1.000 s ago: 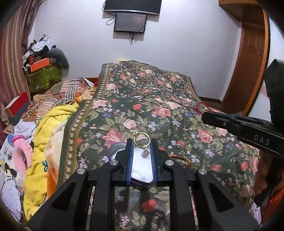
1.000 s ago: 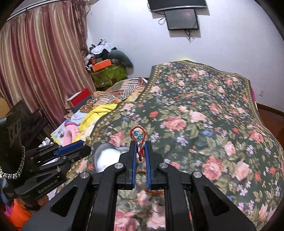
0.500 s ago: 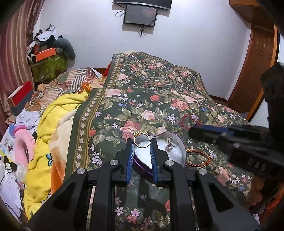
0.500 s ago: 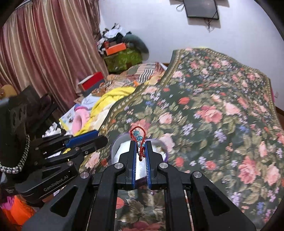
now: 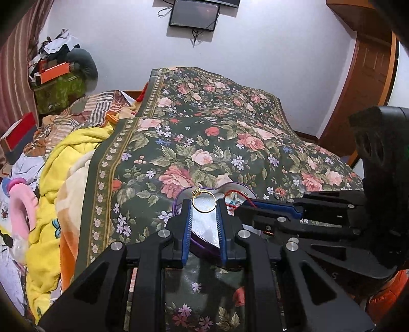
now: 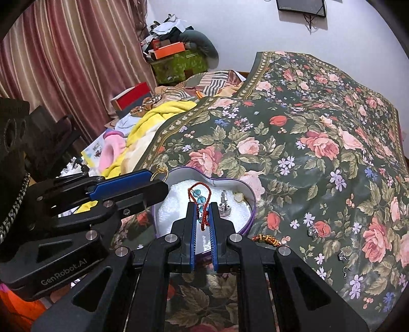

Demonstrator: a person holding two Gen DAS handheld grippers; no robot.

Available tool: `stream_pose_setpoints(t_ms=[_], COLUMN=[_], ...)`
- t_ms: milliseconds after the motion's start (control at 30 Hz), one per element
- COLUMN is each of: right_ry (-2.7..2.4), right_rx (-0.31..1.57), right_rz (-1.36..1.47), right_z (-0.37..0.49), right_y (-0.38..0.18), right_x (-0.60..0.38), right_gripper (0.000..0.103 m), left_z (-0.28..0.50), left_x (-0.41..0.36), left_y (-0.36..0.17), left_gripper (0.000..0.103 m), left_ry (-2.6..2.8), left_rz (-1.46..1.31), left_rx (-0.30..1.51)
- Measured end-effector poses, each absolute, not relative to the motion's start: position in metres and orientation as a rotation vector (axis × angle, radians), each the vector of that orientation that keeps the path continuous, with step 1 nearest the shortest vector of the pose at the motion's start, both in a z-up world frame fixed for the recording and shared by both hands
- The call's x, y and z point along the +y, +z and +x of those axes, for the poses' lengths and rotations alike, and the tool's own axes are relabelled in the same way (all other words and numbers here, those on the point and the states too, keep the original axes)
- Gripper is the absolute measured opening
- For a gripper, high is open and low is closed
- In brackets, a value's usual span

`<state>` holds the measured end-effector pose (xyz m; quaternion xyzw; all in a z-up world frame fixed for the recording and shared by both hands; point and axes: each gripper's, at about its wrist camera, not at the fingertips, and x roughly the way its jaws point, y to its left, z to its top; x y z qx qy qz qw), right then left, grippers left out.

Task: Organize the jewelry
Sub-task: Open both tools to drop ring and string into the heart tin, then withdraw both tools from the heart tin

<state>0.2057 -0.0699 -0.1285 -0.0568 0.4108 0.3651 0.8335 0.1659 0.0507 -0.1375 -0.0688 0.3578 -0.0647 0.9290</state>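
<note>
Both grippers crowd above the heart-shaped tin (image 6: 249,196); its white lining (image 6: 176,201) is partly filled by a silver charm (image 6: 225,204). Beyond the tin, floral bedspread (image 6: 319,122) lies open.

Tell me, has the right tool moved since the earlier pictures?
Yes. The right tool, shut on the red bead string, has come down over the heart-shaped tin on the bedspread.

White wall (image 5: 268,51) with mounted screen (image 5: 194,15) at 12 o'clock, wooden door (image 5: 358,84) at 2, striped curtains (image 6: 64,63) at 10, floral-covered bed (image 6: 319,127) centre.
</note>
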Motion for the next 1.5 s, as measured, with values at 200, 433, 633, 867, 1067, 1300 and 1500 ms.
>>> stream_pose_setpoints(t_ms=[200, 433, 633, 867, 1067, 1300, 1500], right_ry=[0.791, 0.788, 0.754, 0.676, 0.613, 0.561, 0.520], right_rx=[0.916, 0.883, 0.832, 0.762, 0.723, 0.714, 0.720], right_rz=[-0.087, -0.085, -0.095, -0.072, -0.057, -0.049, -0.042], right_z=[0.211, 0.205, 0.199, 0.193, 0.186, 0.172, 0.163], right_y=[-0.132, -0.123, -0.109, -0.087, -0.075, -0.074, -0.078], right_x=[-0.074, -0.081, -0.094, -0.125, -0.154, -0.183, -0.207], right_gripper=[0.015, 0.034, 0.034, 0.035, 0.035, 0.037, 0.039], left_z=[0.167, 0.166, 0.160, 0.151, 0.141, 0.130, 0.128], left_x=[0.051, 0.049, 0.050, 0.045, 0.031, 0.008, -0.020], left_y=[-0.138, -0.137, -0.127, -0.114, -0.101, -0.091, -0.094], left_gripper=[0.017, 0.017, 0.017, 0.017, 0.021, 0.048, 0.049], left_ry=[-0.132, -0.124, -0.106, -0.103, -0.113, -0.126, -0.175], left_rz=[-0.145, -0.135, -0.132, -0.124, -0.099, -0.062, -0.035], left_rx=[0.741, 0.751, 0.726, 0.703, 0.683, 0.664, 0.698])
